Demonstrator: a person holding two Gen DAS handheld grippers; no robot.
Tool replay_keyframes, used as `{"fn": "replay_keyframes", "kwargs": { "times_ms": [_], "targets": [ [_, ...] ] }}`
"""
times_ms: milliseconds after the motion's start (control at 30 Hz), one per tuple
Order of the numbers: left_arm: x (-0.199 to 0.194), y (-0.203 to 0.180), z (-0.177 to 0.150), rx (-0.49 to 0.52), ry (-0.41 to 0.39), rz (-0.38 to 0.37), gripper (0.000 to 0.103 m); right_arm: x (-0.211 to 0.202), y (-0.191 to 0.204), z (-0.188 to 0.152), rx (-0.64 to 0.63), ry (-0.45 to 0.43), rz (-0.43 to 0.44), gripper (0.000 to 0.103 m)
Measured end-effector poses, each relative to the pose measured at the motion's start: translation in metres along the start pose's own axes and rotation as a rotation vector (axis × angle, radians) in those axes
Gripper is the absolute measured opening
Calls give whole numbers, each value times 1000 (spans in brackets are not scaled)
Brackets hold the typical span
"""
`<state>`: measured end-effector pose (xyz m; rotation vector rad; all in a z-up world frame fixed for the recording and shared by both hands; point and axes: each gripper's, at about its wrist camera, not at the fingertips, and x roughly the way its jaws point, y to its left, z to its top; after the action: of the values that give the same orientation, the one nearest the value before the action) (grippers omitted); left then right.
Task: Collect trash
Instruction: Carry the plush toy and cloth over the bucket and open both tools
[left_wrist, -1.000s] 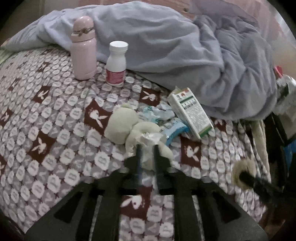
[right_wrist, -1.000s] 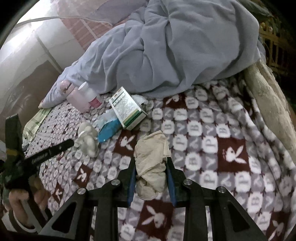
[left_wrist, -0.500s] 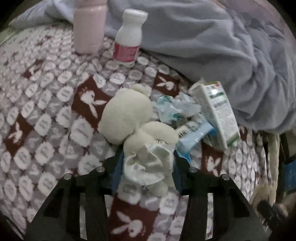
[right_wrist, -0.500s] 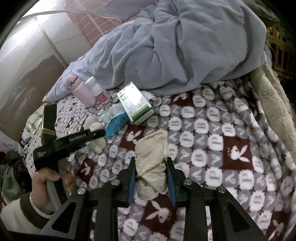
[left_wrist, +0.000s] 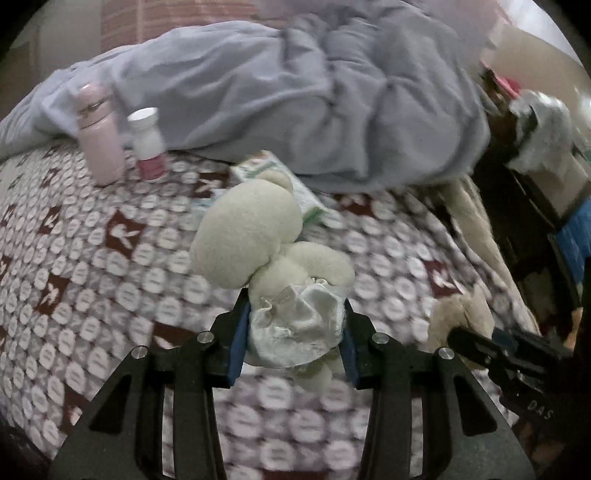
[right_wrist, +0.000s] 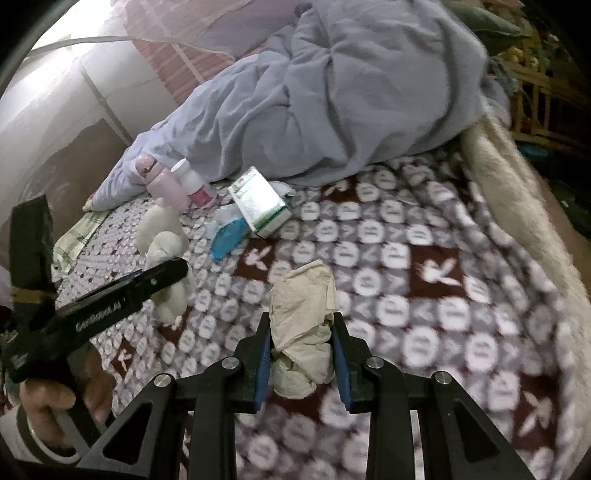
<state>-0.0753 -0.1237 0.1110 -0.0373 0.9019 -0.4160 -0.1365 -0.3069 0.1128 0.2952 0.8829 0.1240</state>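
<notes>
Two grippers over a bed (right_wrist: 436, 236) spread with a maroon-and-grey rabbit-print blanket. Left gripper (left_wrist: 291, 332) clenched on a cream plush toy (left_wrist: 255, 236) by its white satin skirt, both blue pads pressed against the fabric, the toy's round head tipped forward and up beyond the jaws. Jaws just eased closer together around it. Right gripper (right_wrist: 301, 350) clamped on a crumpled beige tissue wad (right_wrist: 303, 317), the wad upright between the pads and poking out above them, seemingly clear of the blanket. Farther back on the bed: green-and-white carton (right_wrist: 260, 206) lying flat, blue wrapper (right_wrist: 229, 236) just beside its near-left corner, some pale crumpled plastic touching both. Pink flask (left_wrist: 99, 144) and white pill bottle (left_wrist: 147, 144) upright, side by side, at the edge of a rumpled grey duvet (left_wrist: 314, 103). Seen from the right wrist view, a hand (right_wrist: 55, 402) gripping the left gripper's handle, cuffed sleeve at the wrist.
</notes>
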Motion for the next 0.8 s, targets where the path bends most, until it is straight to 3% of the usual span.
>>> {"fn": "replay_keyframes", "kwargs": {
  "times_ms": [333, 800],
  "targets": [
    [-5, -85, -20, 144, 6, -49, 40, -52, -40, -24, 49, -43, -71, 28],
    [3, -187, -36, 260, 45, -160, 41, -118, -114, -57, 164, -107, -204, 28]
  ]
}}
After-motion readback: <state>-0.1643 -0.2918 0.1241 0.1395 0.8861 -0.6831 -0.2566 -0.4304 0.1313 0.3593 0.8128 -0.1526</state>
